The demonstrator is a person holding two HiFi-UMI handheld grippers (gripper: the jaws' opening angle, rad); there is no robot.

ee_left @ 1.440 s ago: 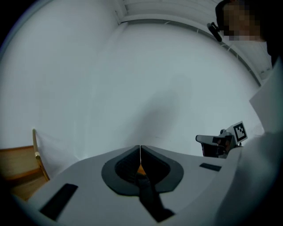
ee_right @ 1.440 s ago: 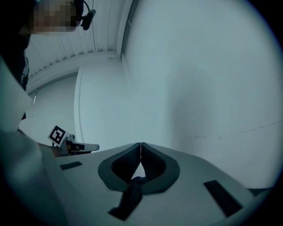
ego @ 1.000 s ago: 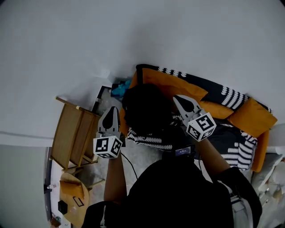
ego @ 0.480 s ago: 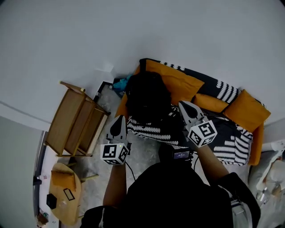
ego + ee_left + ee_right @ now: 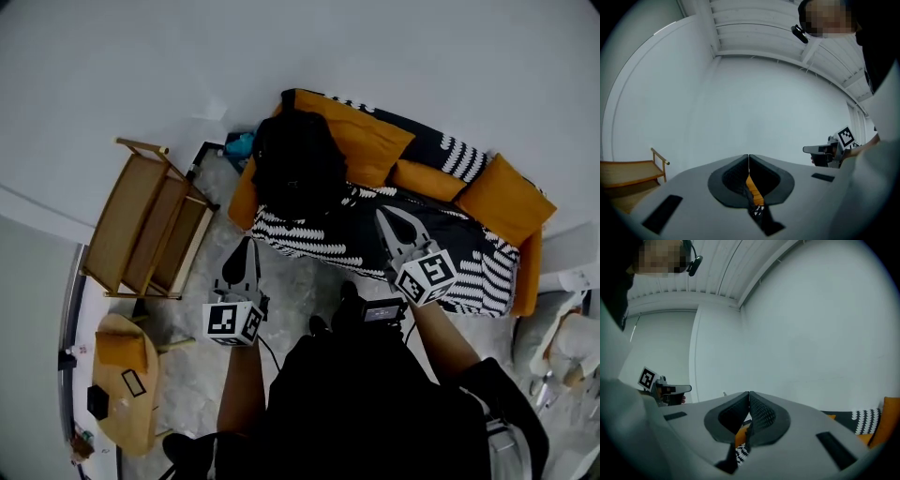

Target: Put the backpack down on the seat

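The black backpack sits on the left end of the orange sofa, on the black-and-white patterned seat cover, leaning against an orange back cushion. My left gripper hangs over the floor in front of the sofa, shut and holding nothing, well clear of the backpack. My right gripper is over the seat to the right of the backpack, also shut and holding nothing. In the left gripper view the jaws meet; in the right gripper view the jaws meet too.
A wooden slatted rack stands left of the sofa. A round wooden table with small items is at the lower left. A teal thing lies behind the sofa arm. Another orange cushion rests at the right.
Both grippers have drawn back from the backpack toward the person. The backpack stays on the sofa's left end.
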